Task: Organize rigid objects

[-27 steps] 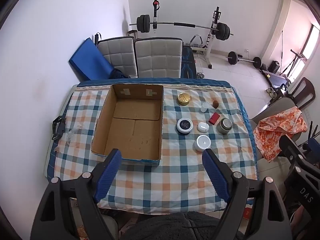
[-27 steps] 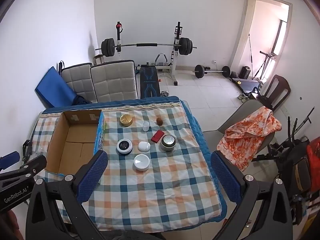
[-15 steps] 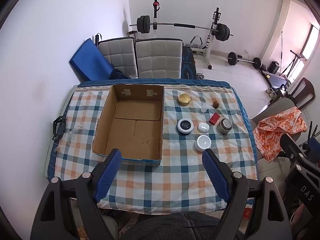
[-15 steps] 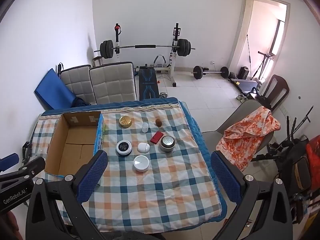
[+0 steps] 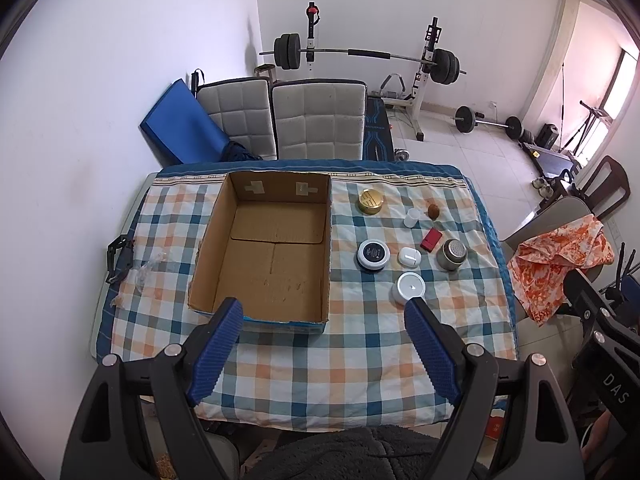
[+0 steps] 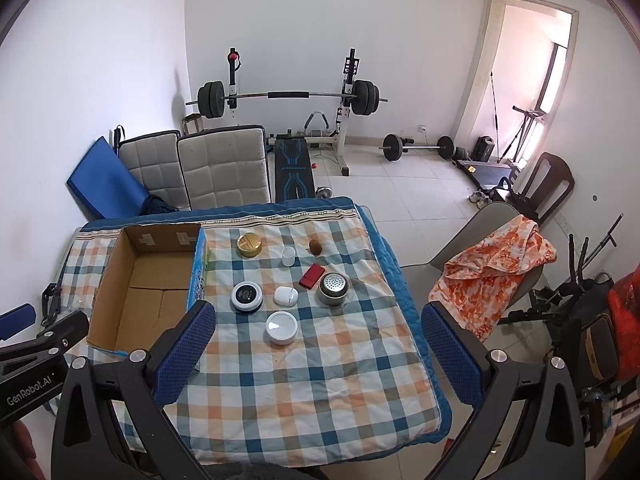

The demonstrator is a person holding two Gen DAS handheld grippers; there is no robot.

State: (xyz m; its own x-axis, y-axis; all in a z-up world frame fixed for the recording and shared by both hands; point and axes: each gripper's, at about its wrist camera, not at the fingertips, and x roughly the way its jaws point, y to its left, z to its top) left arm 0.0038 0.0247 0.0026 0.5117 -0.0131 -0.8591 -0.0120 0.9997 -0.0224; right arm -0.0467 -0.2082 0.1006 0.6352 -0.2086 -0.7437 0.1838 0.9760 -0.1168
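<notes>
Both our grippers, left gripper point(image 5: 324, 344) and right gripper point(image 6: 316, 346), hang above near edge of surface point(image 6: 304, 392), jaws spread, empty. White round tin point(image 6: 282, 327) nearest, just ahead of right gripper; cardboard box point(image 5: 268, 240) empty, left of it.

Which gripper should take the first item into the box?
Right, probably. The right gripper hangs open in line with the white round case, while the left gripper is open facing the empty cardboard box. Neither holds anything.
</notes>
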